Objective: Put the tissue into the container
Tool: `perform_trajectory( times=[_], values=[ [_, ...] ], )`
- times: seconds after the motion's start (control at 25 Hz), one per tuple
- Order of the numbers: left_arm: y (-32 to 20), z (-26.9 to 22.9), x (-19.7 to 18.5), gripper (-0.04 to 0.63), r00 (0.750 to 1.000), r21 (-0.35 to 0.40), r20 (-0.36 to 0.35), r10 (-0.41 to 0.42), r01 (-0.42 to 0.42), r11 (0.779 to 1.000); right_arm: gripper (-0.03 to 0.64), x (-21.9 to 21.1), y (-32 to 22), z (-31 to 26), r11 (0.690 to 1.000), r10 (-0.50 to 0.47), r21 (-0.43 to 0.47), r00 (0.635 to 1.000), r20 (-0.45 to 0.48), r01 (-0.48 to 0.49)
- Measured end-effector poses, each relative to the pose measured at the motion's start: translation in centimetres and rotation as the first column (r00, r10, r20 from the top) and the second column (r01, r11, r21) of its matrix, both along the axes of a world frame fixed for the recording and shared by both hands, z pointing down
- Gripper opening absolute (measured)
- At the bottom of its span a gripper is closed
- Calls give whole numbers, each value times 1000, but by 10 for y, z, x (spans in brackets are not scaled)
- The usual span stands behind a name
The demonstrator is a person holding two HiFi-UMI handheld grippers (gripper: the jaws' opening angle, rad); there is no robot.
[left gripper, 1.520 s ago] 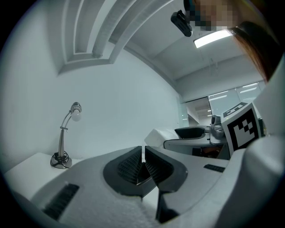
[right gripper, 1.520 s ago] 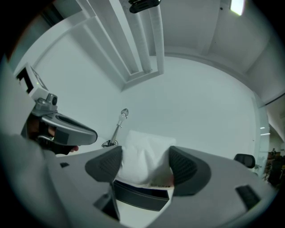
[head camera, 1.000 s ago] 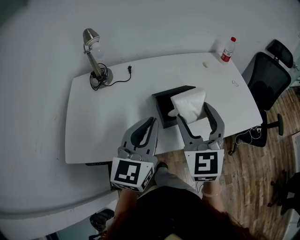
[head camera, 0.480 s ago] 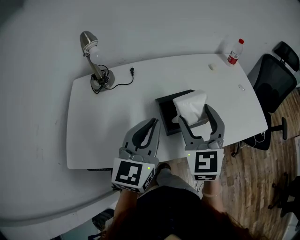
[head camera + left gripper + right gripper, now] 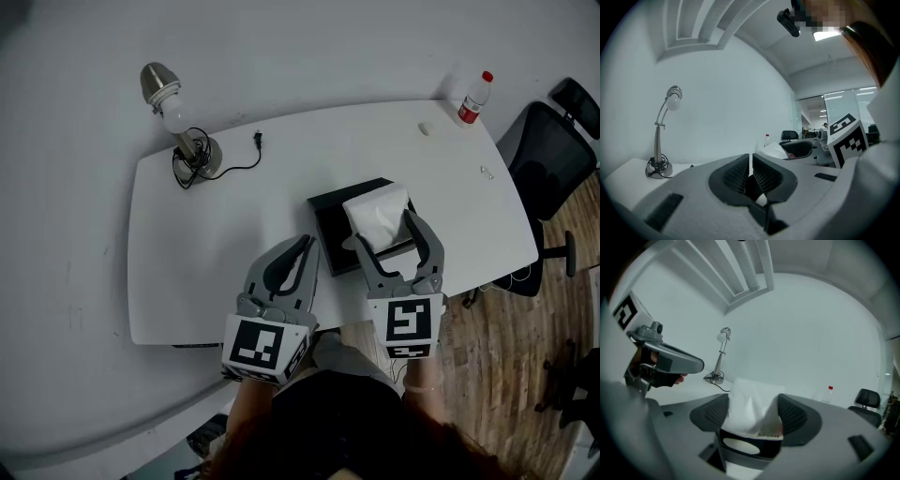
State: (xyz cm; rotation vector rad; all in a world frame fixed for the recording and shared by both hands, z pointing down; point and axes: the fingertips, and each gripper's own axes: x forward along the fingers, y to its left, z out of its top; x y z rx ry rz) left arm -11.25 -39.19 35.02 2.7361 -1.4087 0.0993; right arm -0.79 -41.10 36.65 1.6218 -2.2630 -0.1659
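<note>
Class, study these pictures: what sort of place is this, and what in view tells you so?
Most likely an office. A white desk carries a desk lamp, a black swivel chair stands at its right end, and the left gripper view shows glass partitions farther back in the room.

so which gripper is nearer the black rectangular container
Right. The right gripper clamps the white tissue pack over the black rectangular container; the left gripper, shut, is off its left edge.
</note>
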Motion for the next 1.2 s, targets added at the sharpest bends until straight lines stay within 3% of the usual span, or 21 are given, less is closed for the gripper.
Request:
perform_trajectory(
  times=[0.6, 1.2],
  values=[
    [-17, 29, 10, 41, 1000, -76, -11, 13, -13, 997, 348, 6, -12, 40, 991, -4, -131, 1000, -16, 2],
    [-28, 51, 14, 41, 1000, -133, -19, 5, -7, 991, 348, 9, -23, 78, 960, -6, -281, 1000, -31, -3]
  ],
)
